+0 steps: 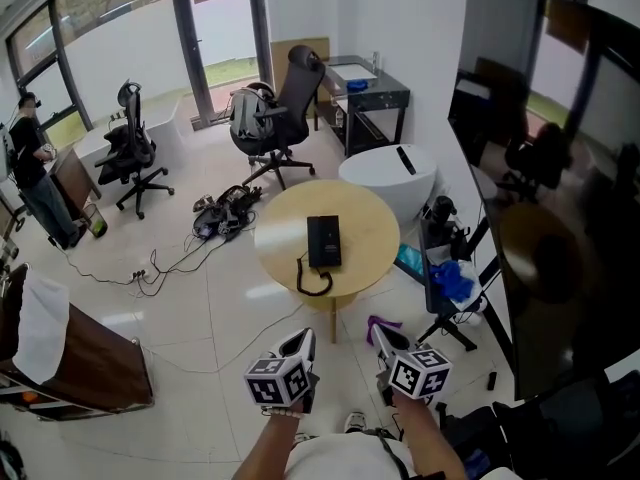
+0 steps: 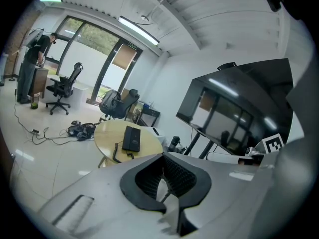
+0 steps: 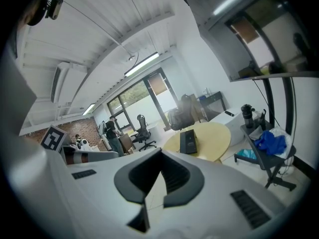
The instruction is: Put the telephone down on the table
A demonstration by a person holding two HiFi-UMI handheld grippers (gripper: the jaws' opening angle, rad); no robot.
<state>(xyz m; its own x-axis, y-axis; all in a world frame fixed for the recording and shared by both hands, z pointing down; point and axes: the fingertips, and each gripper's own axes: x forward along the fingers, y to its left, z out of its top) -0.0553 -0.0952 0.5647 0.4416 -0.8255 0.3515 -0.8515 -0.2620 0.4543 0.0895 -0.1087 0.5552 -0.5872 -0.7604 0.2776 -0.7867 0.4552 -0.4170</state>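
Observation:
A black telephone (image 1: pixel 323 240) lies flat on the round wooden table (image 1: pixel 370 223), with its coiled cord (image 1: pixel 313 281) curling toward the table's near edge. The left gripper view shows the telephone (image 2: pixel 132 138) well ahead on the table (image 2: pixel 109 136), and so does the right gripper view, telephone (image 3: pixel 188 141) on table (image 3: pixel 212 136). My left gripper (image 1: pixel 301 345) and right gripper (image 1: pixel 384 341) hang side by side over the floor, short of the table. The left gripper (image 2: pixel 162 155) is shut and empty. The right gripper (image 3: pixel 160 151) is likewise shut, with nothing in it.
A large dark screen (image 1: pixel 545 178) stands at the right, with a stand carrying blue cloth (image 1: pixel 450 278) below it. A white round stool (image 1: pixel 388 173) sits behind the table. Office chairs (image 1: pixel 275 118) and floor cables (image 1: pixel 215 218) lie beyond; a person (image 1: pixel 30 163) stands far left.

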